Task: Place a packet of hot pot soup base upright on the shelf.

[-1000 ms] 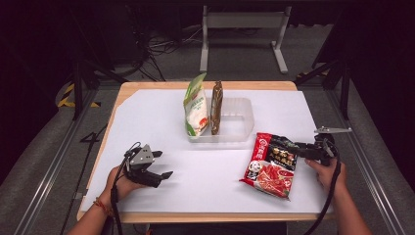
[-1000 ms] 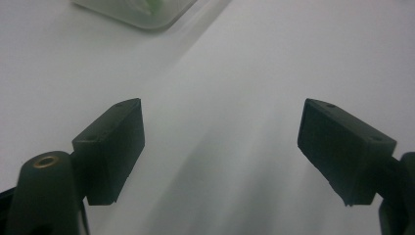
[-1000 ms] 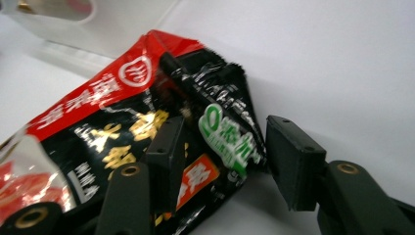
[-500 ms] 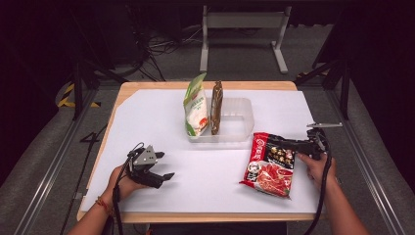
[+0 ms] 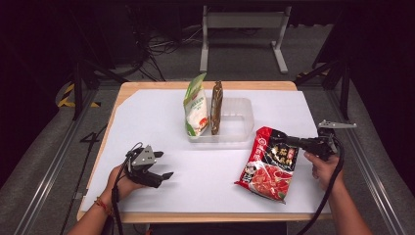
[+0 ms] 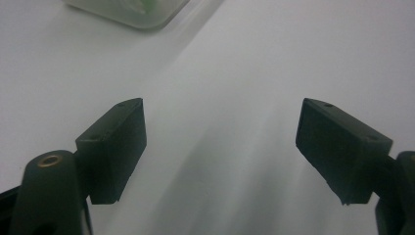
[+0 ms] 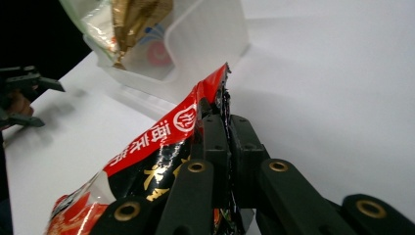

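Observation:
A red and black noodle packet point(image 5: 268, 163) lies on the white table cover at the right, its top edge lifted. My right gripper point(image 5: 286, 142) is shut on that top edge; in the right gripper view the jaws pinch the packet point(image 7: 161, 142) between them. My left gripper point(image 5: 164, 177) rests low at the front left, open and holding nothing, with white table showing between its fingers point(image 6: 117, 147). A clear plastic bin point(image 5: 235, 120) at the table's middle back holds a green and white bag point(image 5: 195, 107) and a brown packet point(image 5: 216, 106), both upright.
The bin's wall point(image 7: 205, 39) stands just beyond the lifted packet in the right gripper view, with the left gripper point(image 7: 24, 93) far off at the left. A corner of the bin point(image 6: 132, 12) shows at the top of the left gripper view. Black floor and metal stands surround the table.
My right gripper has moved left and toward the bin, raising the packet's top edge with it. The left gripper has stayed nearly still.

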`<state>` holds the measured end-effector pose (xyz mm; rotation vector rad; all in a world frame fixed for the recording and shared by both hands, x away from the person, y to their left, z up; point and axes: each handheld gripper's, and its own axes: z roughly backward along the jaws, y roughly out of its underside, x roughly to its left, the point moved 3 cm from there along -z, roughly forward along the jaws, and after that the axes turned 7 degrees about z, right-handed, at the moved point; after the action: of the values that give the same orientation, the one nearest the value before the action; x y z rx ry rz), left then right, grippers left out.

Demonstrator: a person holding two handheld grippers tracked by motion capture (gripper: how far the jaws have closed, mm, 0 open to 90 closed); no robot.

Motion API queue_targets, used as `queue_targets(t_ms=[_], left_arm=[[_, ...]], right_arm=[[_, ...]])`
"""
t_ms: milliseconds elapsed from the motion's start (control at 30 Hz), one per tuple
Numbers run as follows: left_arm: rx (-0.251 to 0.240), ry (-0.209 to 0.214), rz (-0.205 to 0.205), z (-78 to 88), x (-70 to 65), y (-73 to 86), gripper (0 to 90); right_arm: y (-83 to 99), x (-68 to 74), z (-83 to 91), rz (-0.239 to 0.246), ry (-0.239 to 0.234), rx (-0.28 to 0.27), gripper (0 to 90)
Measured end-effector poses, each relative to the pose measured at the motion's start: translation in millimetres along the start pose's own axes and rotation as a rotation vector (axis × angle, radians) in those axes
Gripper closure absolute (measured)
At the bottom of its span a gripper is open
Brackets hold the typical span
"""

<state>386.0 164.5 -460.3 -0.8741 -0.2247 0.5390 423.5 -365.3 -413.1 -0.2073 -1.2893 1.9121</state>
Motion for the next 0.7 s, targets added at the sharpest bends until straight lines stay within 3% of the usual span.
queue_targets(t_ms=[333, 400, 700], left_arm=[[-0.026, -0.008, 0.021, 4.6, 4.6, -1.0, 19.9], [-0.04, -0.007, 0.028, 6.1, 6.7, -1.4, 20.0], [-0.048, -0.004, 0.034, 6.0, 10.5, -1.4, 20.0]], right_arm=[[-19.2, 33.4, 17.6, 0.09, -0.008, -0.066, 88.8], [-26.8, 47.3, 20.7, 0.116, -0.002, -0.081, 88.8], [-41.2, 72.0, 27.2, 0.187, 0.031, -0.132, 89.0]])
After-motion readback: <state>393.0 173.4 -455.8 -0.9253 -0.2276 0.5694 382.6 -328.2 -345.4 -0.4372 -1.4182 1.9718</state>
